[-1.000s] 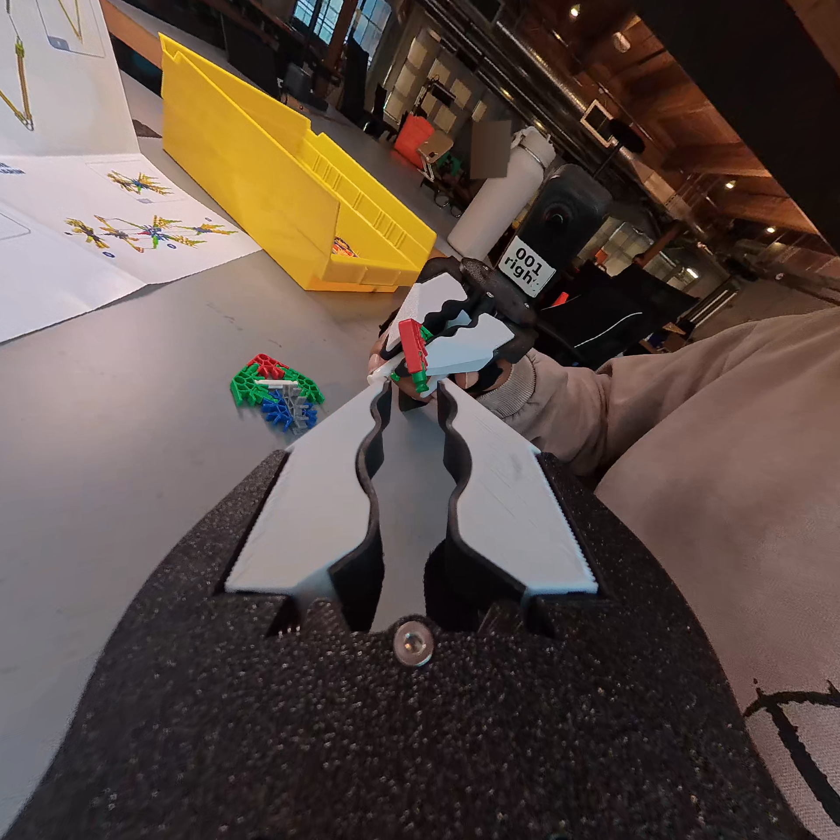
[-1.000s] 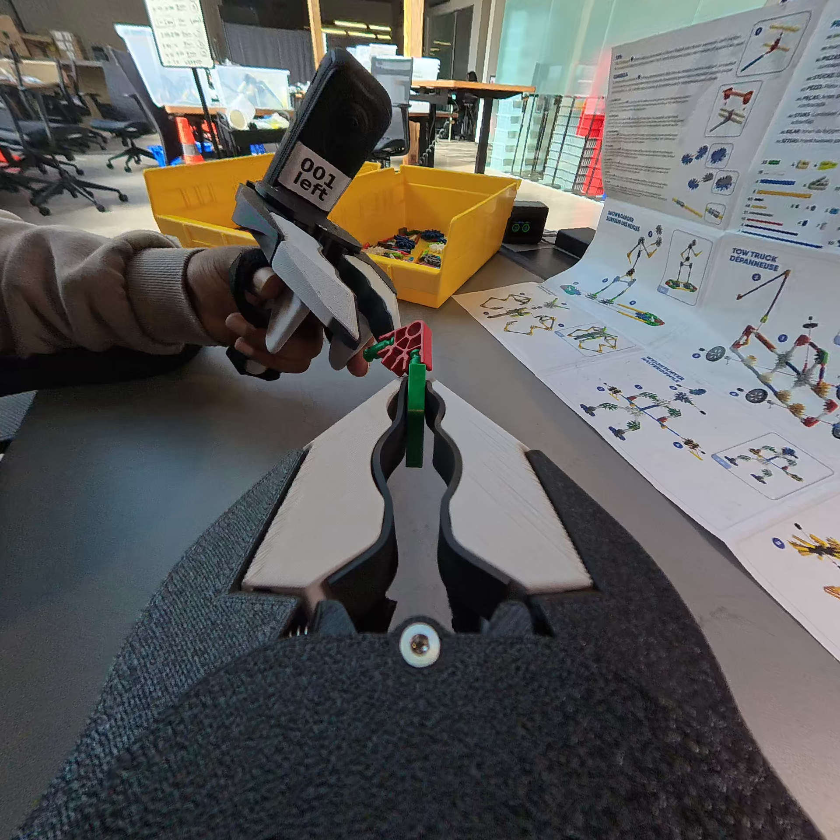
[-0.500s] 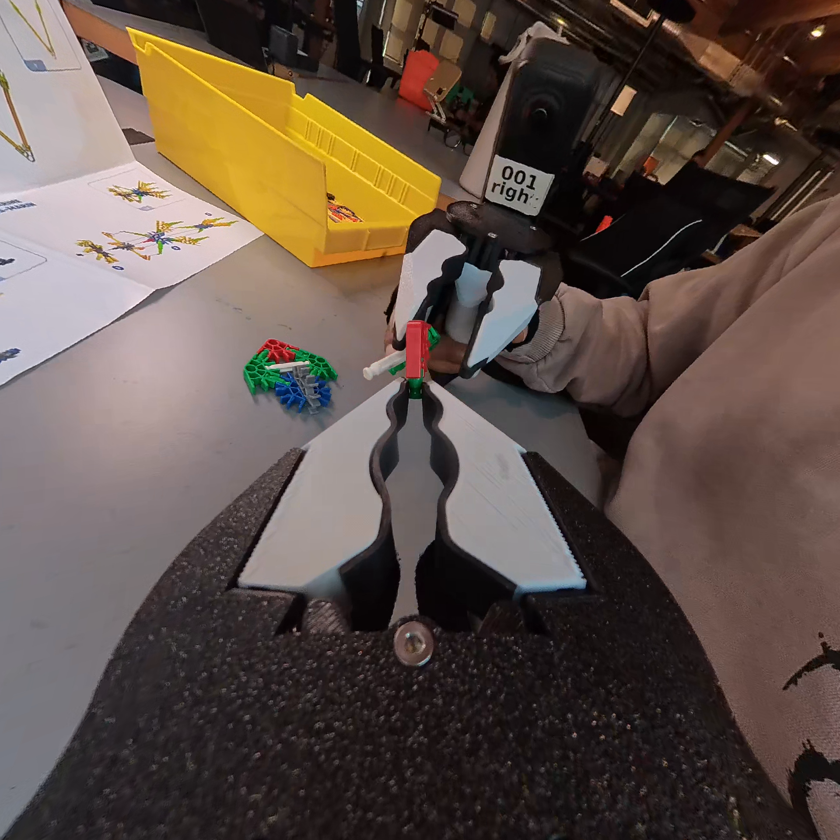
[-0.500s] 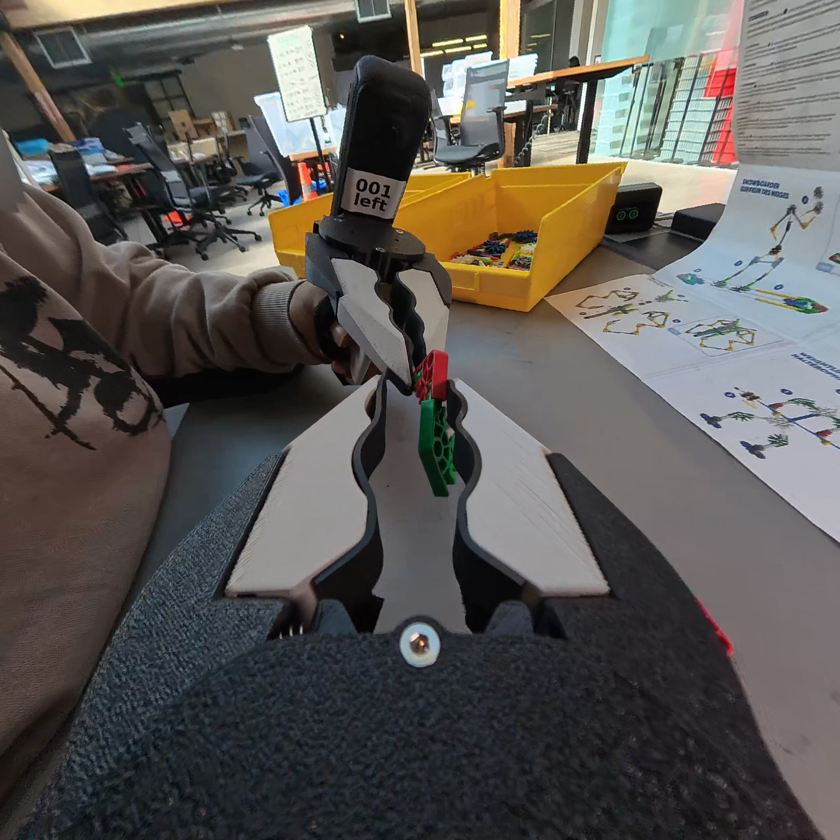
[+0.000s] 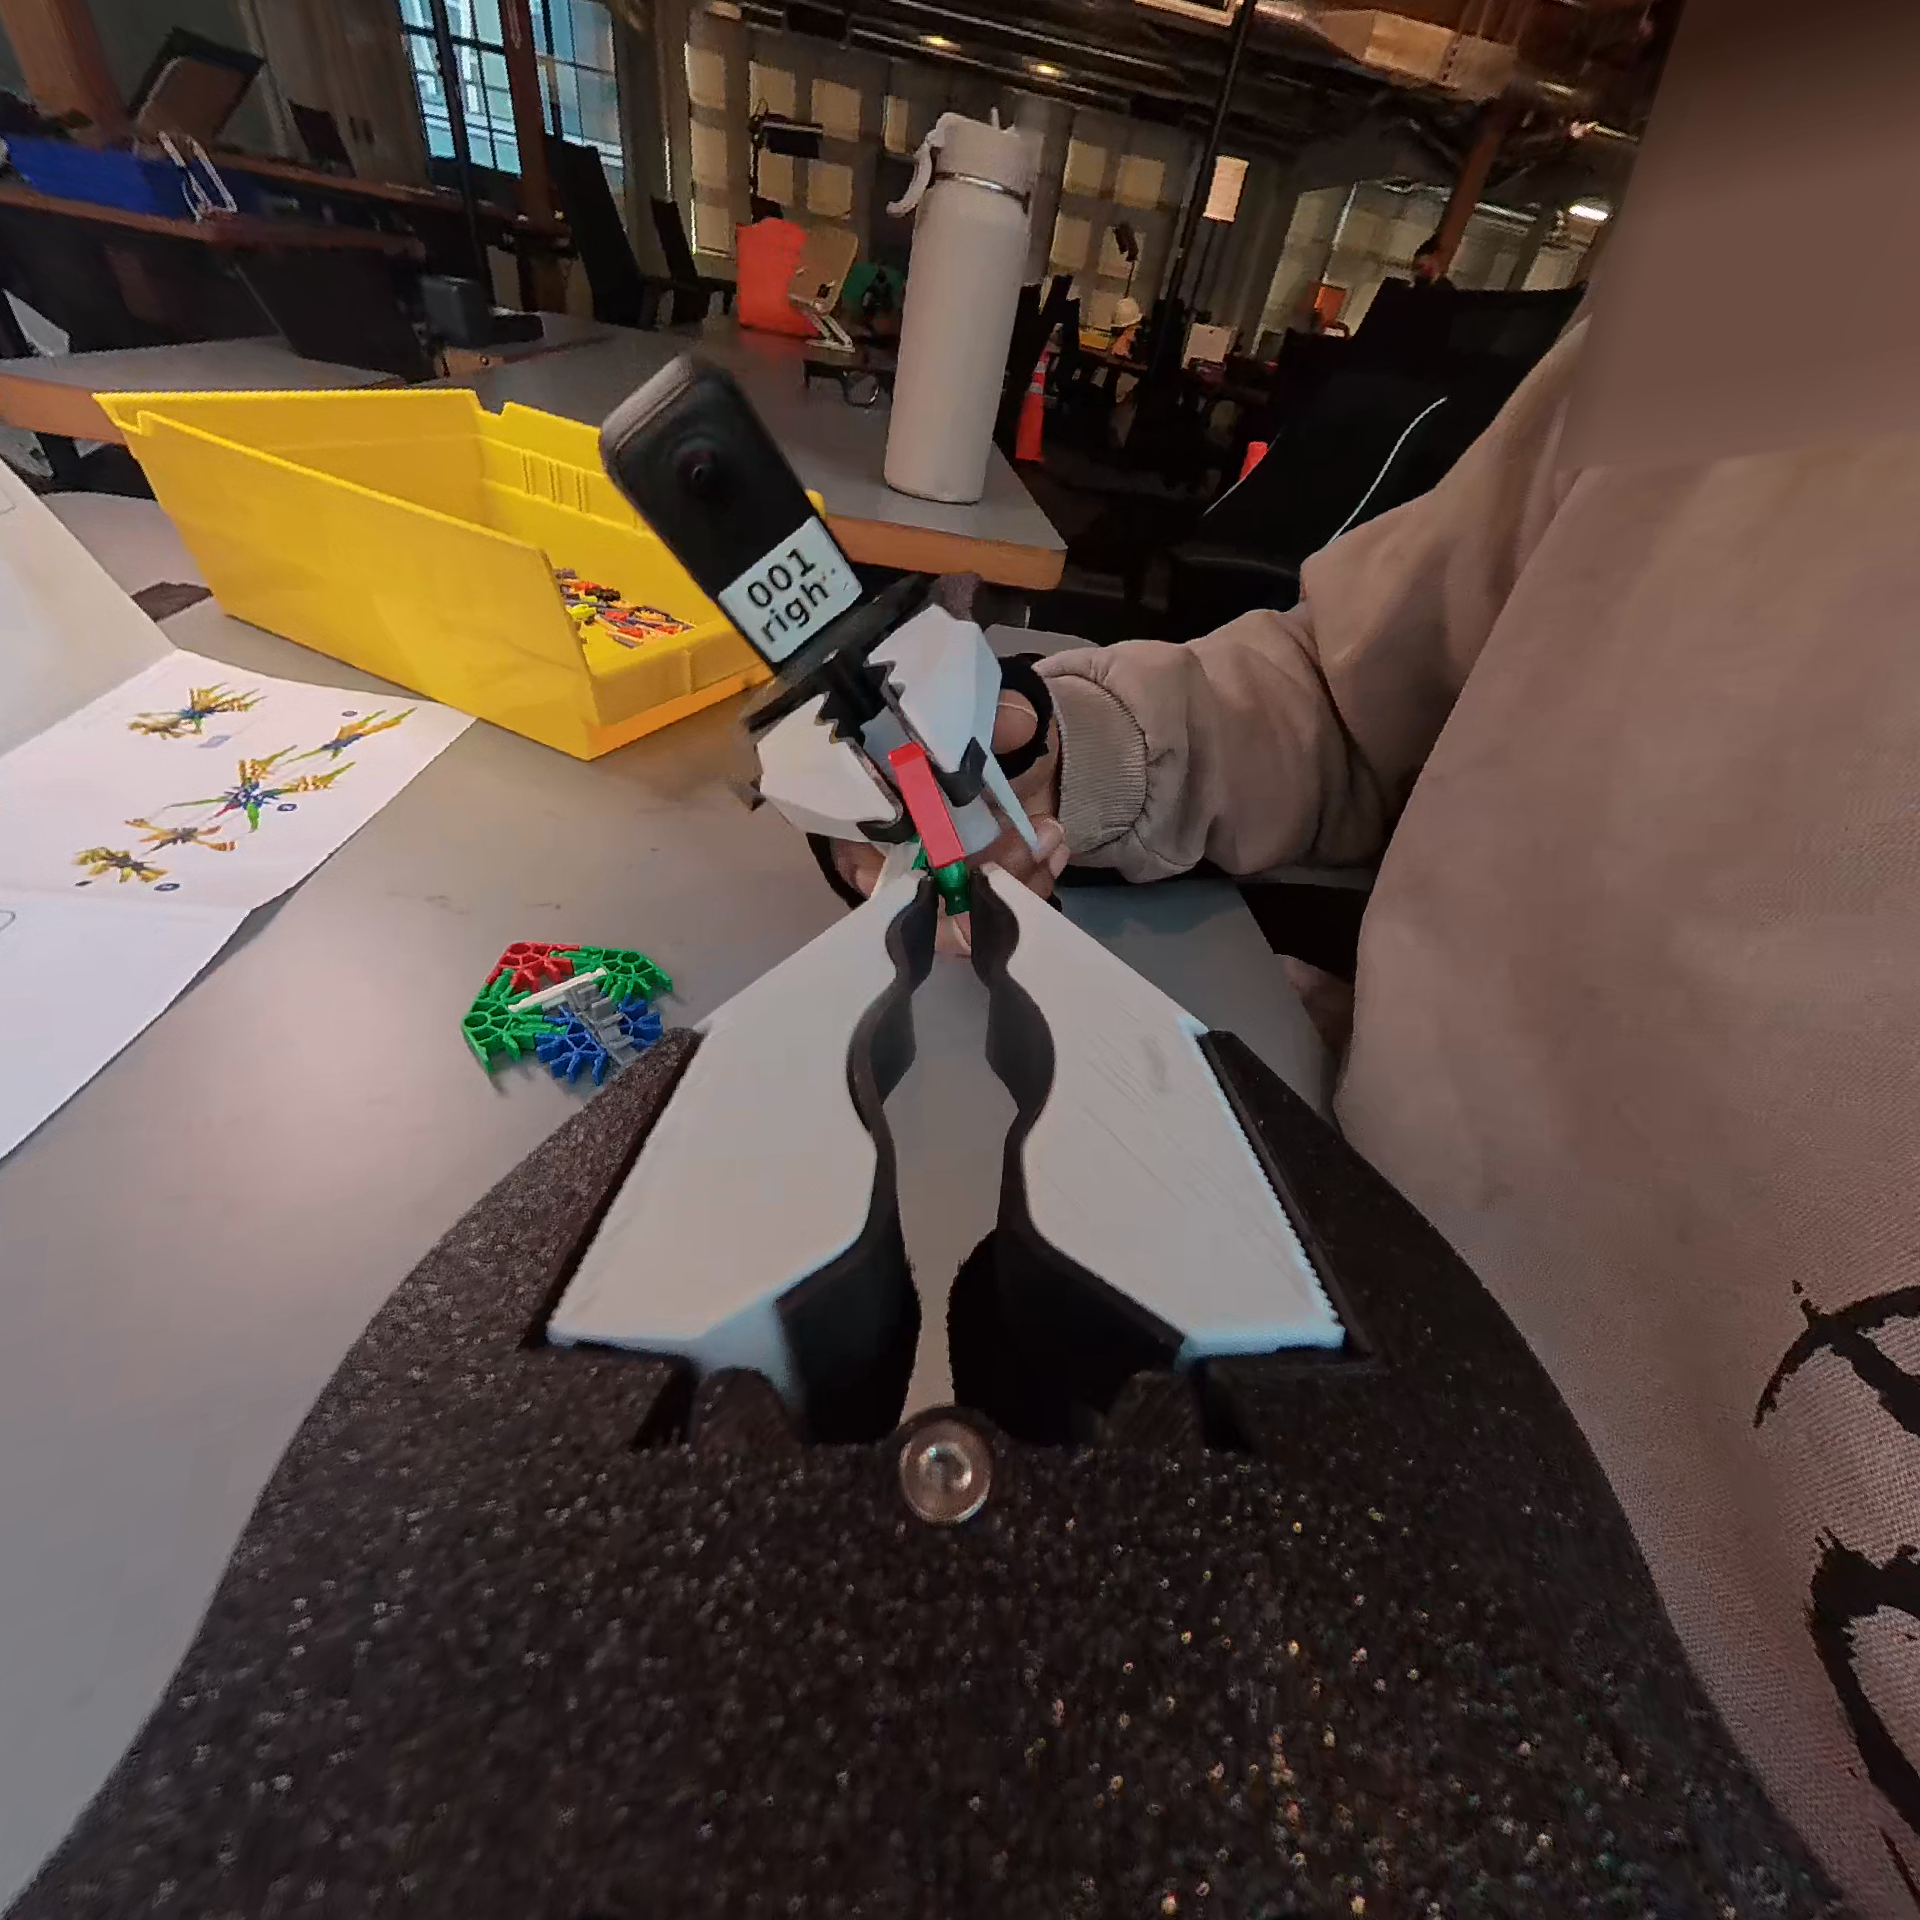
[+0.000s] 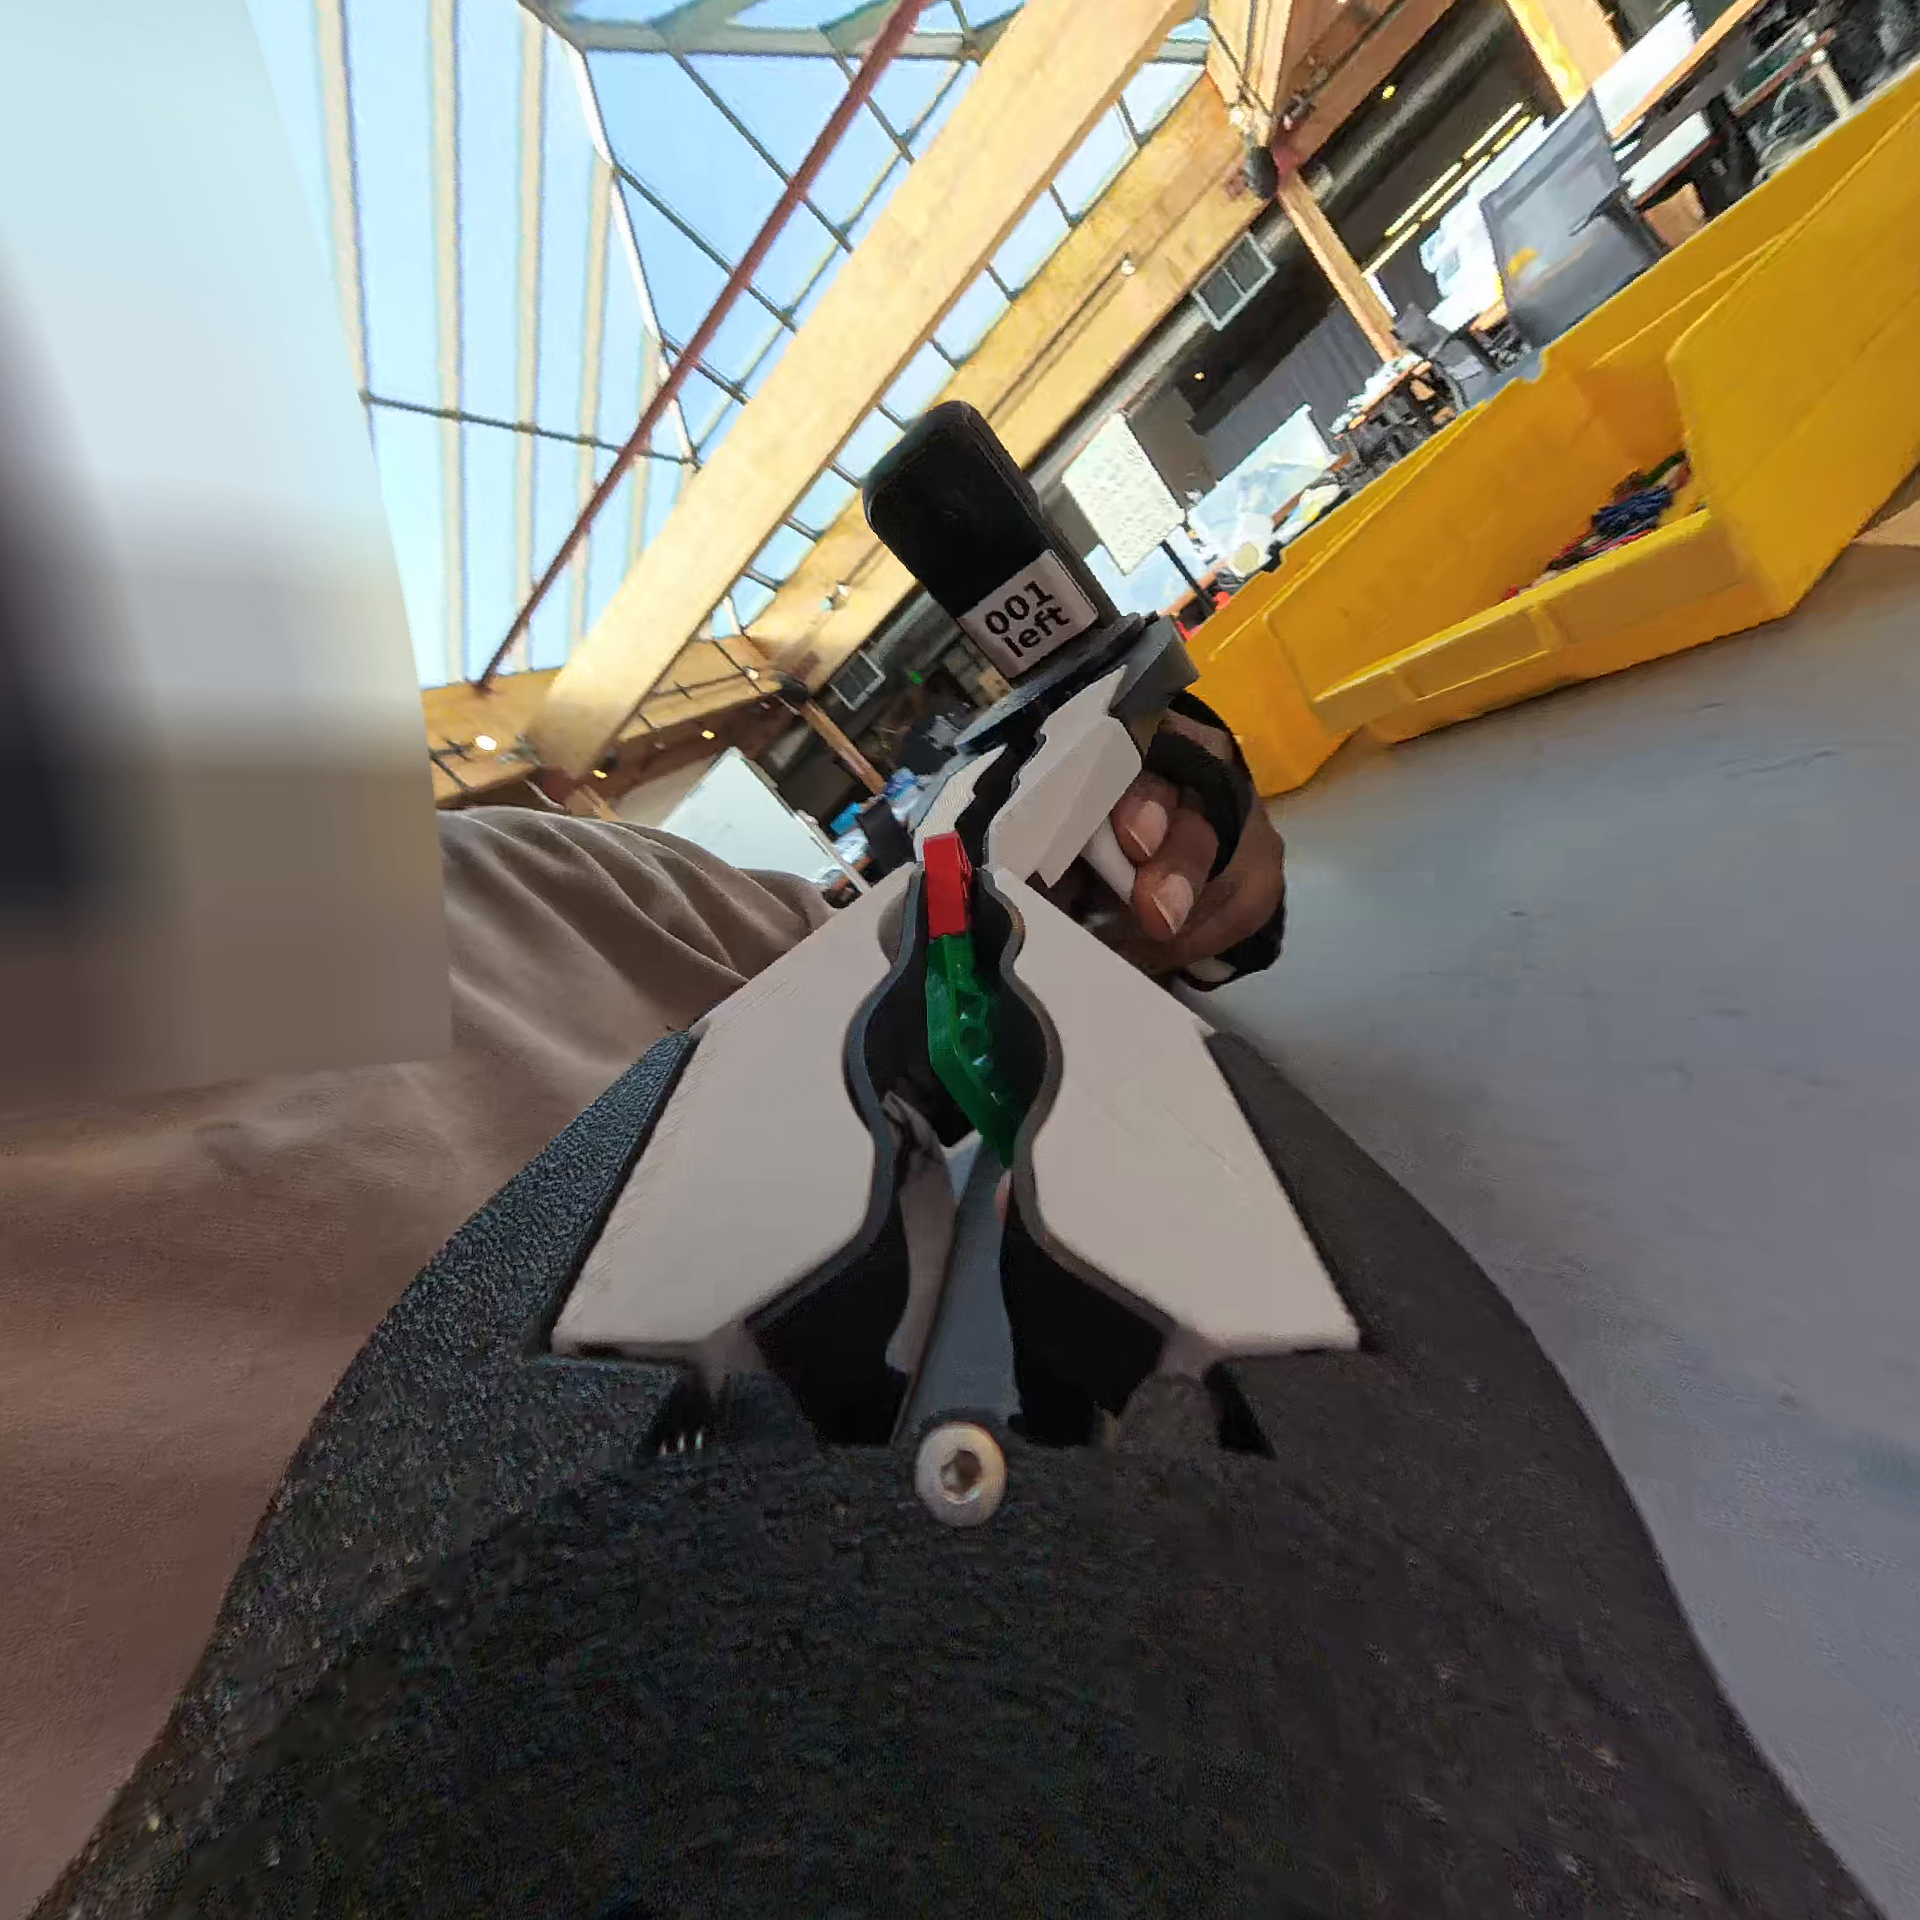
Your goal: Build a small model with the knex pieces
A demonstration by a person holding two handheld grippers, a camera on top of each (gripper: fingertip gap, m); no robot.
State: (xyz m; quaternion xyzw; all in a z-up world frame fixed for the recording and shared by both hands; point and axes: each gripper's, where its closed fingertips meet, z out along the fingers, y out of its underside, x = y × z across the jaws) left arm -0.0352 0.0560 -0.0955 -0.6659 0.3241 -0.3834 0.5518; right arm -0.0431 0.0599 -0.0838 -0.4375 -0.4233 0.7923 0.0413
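Above the grey tabletop (image 5: 312,1195), mid-frame in both views, the two tools meet tip to tip. The right gripper (image 6: 961,904) is clamped on a green connector (image 6: 971,1029) with a red connector (image 6: 945,883) snapped on. The left gripper (image 5: 951,899) is nearly closed, pinching a green rod end (image 5: 952,891) below that red piece. These look like light, stiff, slick plastic, best held on flat faces. The joint itself is hidden; a small pile of connectors (image 5: 566,1008) and a yellow bin (image 5: 416,561) sit at left.
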